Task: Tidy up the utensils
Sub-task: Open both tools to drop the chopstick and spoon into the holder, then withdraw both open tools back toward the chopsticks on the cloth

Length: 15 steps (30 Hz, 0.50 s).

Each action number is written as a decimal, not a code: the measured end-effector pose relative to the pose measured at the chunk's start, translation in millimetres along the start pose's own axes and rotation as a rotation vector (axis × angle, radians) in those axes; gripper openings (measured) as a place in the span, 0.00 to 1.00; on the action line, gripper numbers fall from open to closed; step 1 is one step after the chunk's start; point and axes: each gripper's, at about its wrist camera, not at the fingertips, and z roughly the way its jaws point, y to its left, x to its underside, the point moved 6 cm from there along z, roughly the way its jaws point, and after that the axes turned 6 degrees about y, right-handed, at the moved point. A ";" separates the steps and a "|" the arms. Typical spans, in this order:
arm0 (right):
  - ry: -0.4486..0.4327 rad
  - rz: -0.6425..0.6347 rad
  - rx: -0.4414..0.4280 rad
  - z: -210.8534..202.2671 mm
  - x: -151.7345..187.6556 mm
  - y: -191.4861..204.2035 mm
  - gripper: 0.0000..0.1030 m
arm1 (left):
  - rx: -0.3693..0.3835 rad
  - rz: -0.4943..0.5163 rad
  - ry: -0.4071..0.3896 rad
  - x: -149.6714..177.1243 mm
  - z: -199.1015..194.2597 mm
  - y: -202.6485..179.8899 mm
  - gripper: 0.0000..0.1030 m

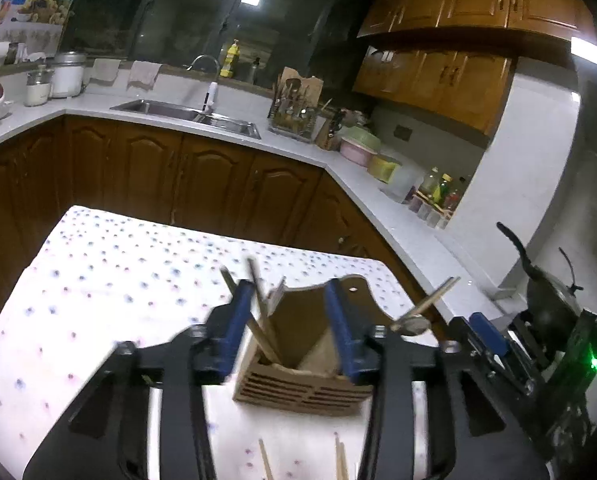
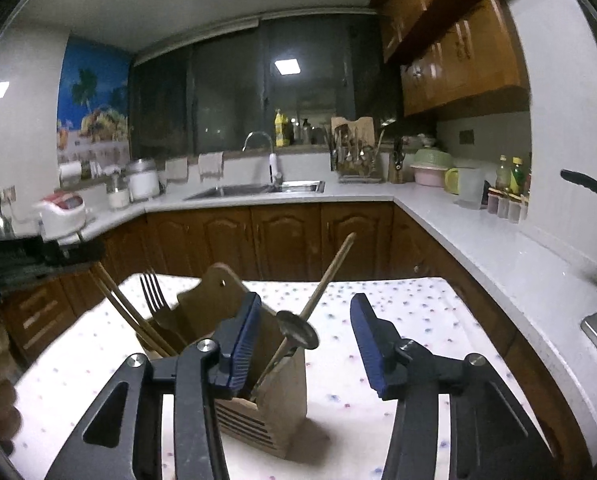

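Utensils stand in a wooden slotted holder (image 1: 302, 376) at lower centre of the left wrist view, on the dotted tablecloth (image 1: 118, 280) covering the tabletop. Chopsticks (image 1: 258, 312) and a fork (image 2: 152, 292) lean in its left compartment; a wooden-handled spoon (image 2: 298, 332) leans out of the right one. The left gripper (image 1: 290, 320) has its blue fingers (image 1: 234, 332) apart, straddling the holder's top and pressing on nothing. The right gripper (image 2: 304, 336) is likewise open, the spoon between its fingers (image 2: 368, 344) but untouched. Two more chopsticks (image 1: 340, 460) lie at the bottom edge.
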 end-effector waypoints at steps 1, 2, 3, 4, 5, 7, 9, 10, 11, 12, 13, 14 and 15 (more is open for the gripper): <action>-0.005 0.018 -0.002 -5.4 -0.9 -4.4 0.57 | -0.006 -0.002 -0.013 0.9 -5.5 -1.5 0.56; -0.010 0.039 -0.003 -11.5 -0.7 -9.6 0.62 | -0.016 -0.001 -0.038 2.1 -14.2 -2.6 0.64; -0.015 0.058 -0.003 -16.5 -0.2 -14.5 0.63 | -0.012 -0.002 -0.051 2.1 -18.3 -2.7 0.68; -0.019 0.077 0.000 -21.9 1.1 -20.0 0.66 | -0.001 -0.006 -0.064 3.0 -23.8 -3.2 0.69; -0.019 0.099 0.004 -28.1 4.1 -27.2 0.68 | 0.015 -0.015 -0.071 4.3 -28.9 -3.5 0.70; -0.016 0.128 0.009 -35.7 9.3 -36.3 0.70 | 0.045 -0.031 -0.071 6.5 -34.9 -4.7 0.70; -0.005 0.160 0.011 -43.8 16.5 -45.1 0.70 | 0.056 -0.039 -0.068 11.0 -41.6 -6.1 0.71; 0.003 0.177 0.010 -47.7 20.2 -49.7 0.70 | 0.055 -0.041 -0.068 12.7 -44.5 -7.0 0.72; 0.012 0.196 0.007 -52.0 24.3 -54.5 0.70 | 0.055 -0.043 -0.070 16.7 -49.7 -7.2 0.73; 0.019 0.212 0.005 -56.0 28.4 -57.4 0.70 | 0.053 -0.044 -0.070 19.4 -52.8 -7.7 0.76; 0.025 0.229 0.004 -60.1 32.4 -61.1 0.70 | 0.048 -0.047 -0.068 23.4 -56.6 -7.2 0.78; 0.030 0.246 0.004 -65.3 37.2 -64.3 0.70 | 0.039 -0.049 -0.068 28.4 -61.0 -6.0 0.81; 0.033 0.259 0.002 -69.5 40.9 -66.9 0.70 | 0.029 -0.051 -0.068 33.7 -64.9 -4.7 0.81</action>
